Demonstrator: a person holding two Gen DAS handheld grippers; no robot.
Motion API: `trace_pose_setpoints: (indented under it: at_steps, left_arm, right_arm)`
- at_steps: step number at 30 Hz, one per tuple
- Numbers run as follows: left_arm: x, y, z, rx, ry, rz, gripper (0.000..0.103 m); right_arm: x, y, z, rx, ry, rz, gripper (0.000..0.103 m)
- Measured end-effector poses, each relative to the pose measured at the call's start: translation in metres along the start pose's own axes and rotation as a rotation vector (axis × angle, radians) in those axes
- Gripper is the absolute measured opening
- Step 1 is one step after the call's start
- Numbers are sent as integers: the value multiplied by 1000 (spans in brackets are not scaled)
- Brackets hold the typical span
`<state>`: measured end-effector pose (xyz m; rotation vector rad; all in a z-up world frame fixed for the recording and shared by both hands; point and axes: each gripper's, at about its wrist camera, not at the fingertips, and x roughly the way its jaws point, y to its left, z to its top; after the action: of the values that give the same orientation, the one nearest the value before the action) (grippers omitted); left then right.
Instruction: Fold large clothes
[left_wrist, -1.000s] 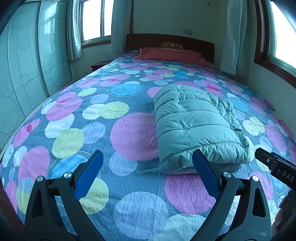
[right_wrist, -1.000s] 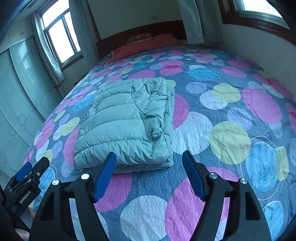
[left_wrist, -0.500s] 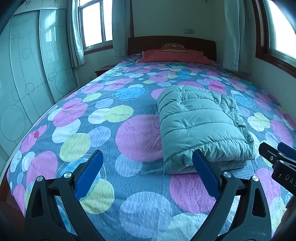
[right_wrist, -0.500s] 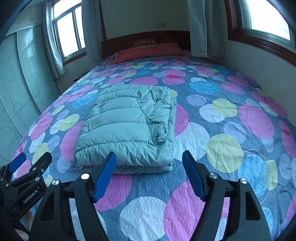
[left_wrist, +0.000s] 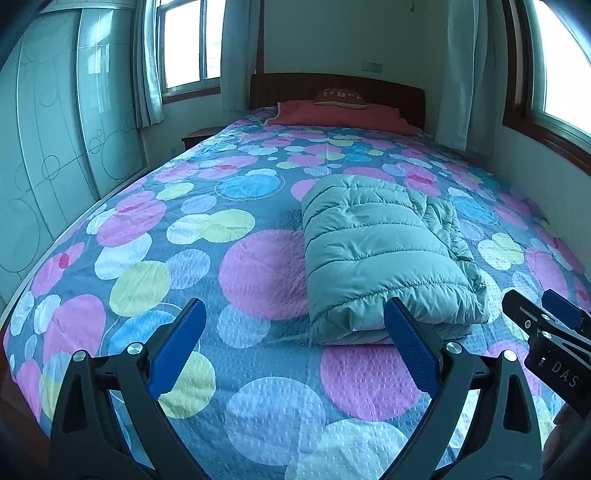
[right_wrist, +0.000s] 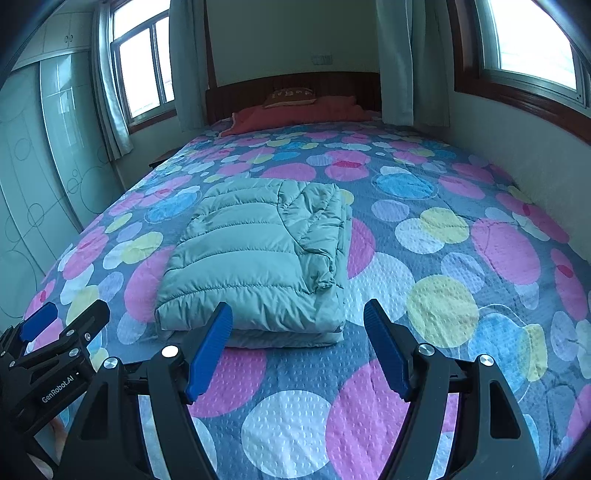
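A bed covered by a quilt (left_wrist: 236, 295) printed with pink, blue, yellow and white circles fills both wrist views, with a wardrobe (left_wrist: 48, 147) off to the left of the claws. The left claw (left_wrist: 293, 328) hangs above the quilt with its blue-padded fingers spread wide and empty, and a folded pale green puffer jacket (left_wrist: 376, 251) lies ahead of it, toward its right finger. The right claw (right_wrist: 297, 328) is likewise spread wide, holding nothing, the jacket (right_wrist: 258, 254) lying just beyond its left finger.
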<state>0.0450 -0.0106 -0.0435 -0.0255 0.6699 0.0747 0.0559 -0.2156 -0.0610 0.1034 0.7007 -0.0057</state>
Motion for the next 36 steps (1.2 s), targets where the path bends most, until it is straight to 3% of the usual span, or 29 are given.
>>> trace_pose_setpoints:
  at_steps: [36]
  left_arm:
    - [2, 3, -1, -22, 10, -7, 97]
  right_arm:
    - [2, 8, -4, -18, 10, 15, 73]
